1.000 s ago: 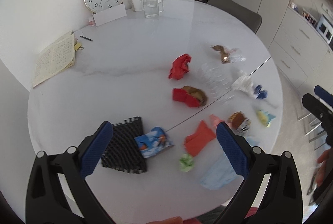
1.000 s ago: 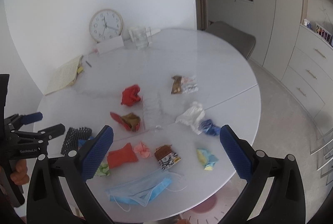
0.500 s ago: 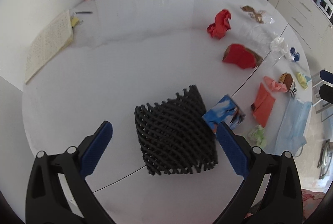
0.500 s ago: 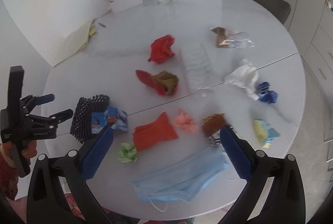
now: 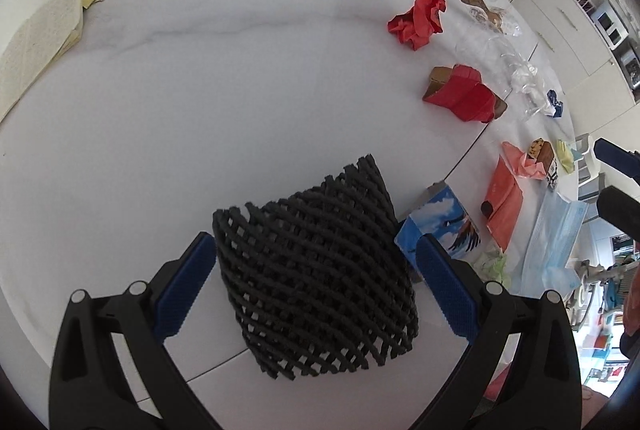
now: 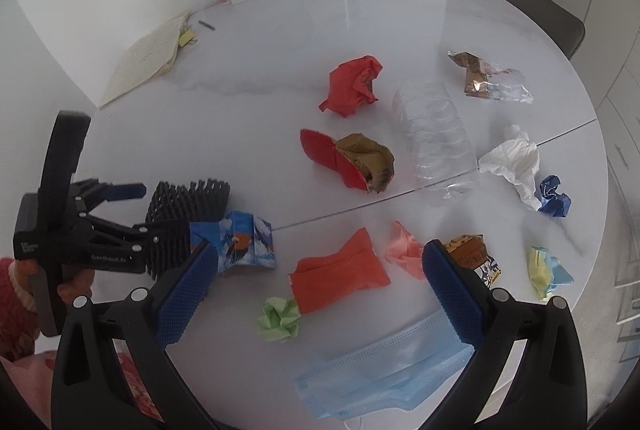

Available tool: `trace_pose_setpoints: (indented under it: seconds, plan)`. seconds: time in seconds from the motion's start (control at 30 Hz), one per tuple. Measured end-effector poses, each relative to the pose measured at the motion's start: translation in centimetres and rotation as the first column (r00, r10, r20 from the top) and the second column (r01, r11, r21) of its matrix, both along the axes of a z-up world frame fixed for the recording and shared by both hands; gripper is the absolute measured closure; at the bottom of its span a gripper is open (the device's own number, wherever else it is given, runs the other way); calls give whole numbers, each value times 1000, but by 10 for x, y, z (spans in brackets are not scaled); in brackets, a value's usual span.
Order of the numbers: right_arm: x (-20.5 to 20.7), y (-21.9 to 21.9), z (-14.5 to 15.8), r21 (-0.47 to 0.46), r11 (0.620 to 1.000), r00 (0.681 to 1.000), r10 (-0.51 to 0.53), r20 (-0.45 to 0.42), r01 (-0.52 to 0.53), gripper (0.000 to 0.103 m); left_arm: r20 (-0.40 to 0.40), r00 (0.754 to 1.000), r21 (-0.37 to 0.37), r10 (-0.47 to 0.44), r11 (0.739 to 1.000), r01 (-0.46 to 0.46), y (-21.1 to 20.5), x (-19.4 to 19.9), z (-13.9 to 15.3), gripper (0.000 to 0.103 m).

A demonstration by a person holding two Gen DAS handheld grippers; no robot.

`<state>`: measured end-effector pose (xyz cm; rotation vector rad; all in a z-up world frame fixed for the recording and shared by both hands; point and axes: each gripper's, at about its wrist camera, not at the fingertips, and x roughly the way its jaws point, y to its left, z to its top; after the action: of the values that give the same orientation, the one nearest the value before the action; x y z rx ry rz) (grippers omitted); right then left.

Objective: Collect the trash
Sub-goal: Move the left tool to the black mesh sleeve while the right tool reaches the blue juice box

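Closer now, left gripper (image 5: 310, 272) straddles black woven mesh (image 5: 316, 270).

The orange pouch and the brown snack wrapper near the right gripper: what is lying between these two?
A crumpled pink paper lies between the orange pouch and the brown snack wrapper. The right wrist view shows it most clearly, beside the right gripper.

We're bringing the left gripper (image 5: 312, 278) right down onto the black foam net (image 5: 316, 270): a second ago it sat small at 7 o'clock, now it's filling the gap between the open blue pads (image 5: 182, 288). The right gripper (image 6: 320, 286) is dropping closer to the table too, so the orange packet (image 6: 340, 276) and blue mask (image 6: 380, 374) are looking bigger.
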<state>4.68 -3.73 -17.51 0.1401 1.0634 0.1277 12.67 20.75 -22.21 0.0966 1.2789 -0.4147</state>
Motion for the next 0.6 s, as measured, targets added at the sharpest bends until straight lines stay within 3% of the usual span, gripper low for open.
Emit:
trace_pose_setpoints:
  seconds: [0.17, 0.33, 0.4, 0.47, 0.6]
  plan:
    - [37, 5, -5, 3, 1000, 1000, 14, 3, -14, 2, -27, 1000, -22, -9, 1000, 8, -4, 7, -2, 8]
    - [43, 37, -3, 25, 975, 975, 223, 17, -223, 2, -28, 999, -28, -26, 999, 25, 2, 5, -1, 8]
    - [33, 55, -6, -24, 927, 928, 373, 6, -373, 2, -31, 999, -46, -31, 998, 30, 10, 4, 1, 8]
    - [22, 74, -10, -105, 839, 845, 534, -36, -535, 2, -51, 998, -78, -44, 996, 40, 18, 4, 1, 8]
    - [6, 106, -18, -243, 574, 615, 776, -143, -782, 2, -59, 996, -121, -71, 991, 64, 30, 1, 3, 8]
